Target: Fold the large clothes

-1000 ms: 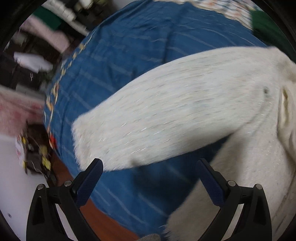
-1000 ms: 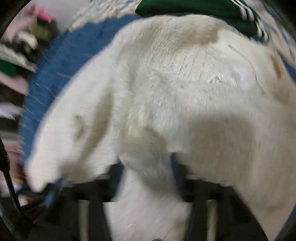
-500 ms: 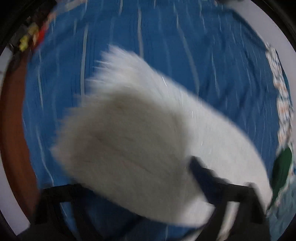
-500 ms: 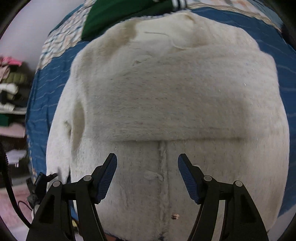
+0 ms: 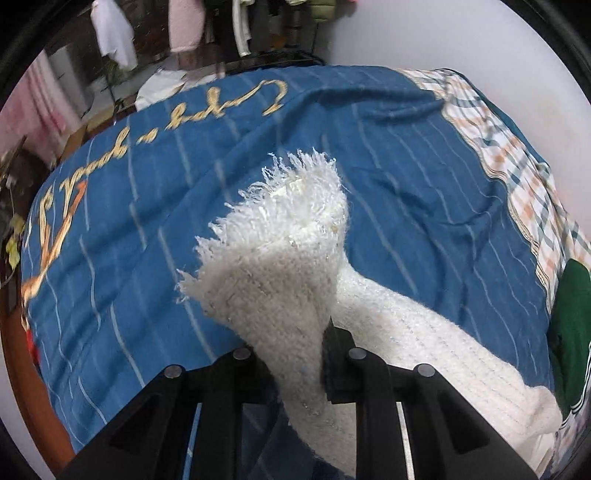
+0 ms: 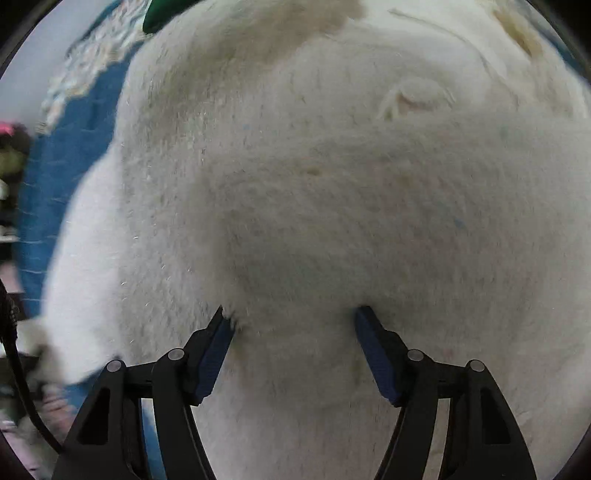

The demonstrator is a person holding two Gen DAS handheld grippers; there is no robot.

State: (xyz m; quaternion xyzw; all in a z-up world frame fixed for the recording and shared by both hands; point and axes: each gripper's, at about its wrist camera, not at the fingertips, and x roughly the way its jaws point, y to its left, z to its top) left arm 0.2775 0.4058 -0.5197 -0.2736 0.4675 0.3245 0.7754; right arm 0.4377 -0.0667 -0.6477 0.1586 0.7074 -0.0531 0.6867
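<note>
A fluffy white knitted sweater (image 6: 332, 184) lies on a blue bedspread (image 5: 388, 155). In the left wrist view my left gripper (image 5: 295, 354) is shut on the sweater's sleeve (image 5: 284, 266), whose fringed cuff stands up above the bed; the rest of the sleeve trails down to the right. In the right wrist view my right gripper (image 6: 295, 332) is open, its blue pads pressed against a bulge of the sweater's body that sits between the jaws.
The bedspread carries gold lettering (image 5: 207, 107) and a plaid border (image 5: 517, 155). A dark green garment (image 5: 569, 325) lies at the bed's right edge. Clothes hang on a rack (image 5: 184, 26) beyond the bed. A wooden bed edge (image 5: 14, 350) shows at left.
My left gripper closed on the sleeve and lifted its cuff off the bed. My right gripper moved in close to the sweater's body, which now fills its view.
</note>
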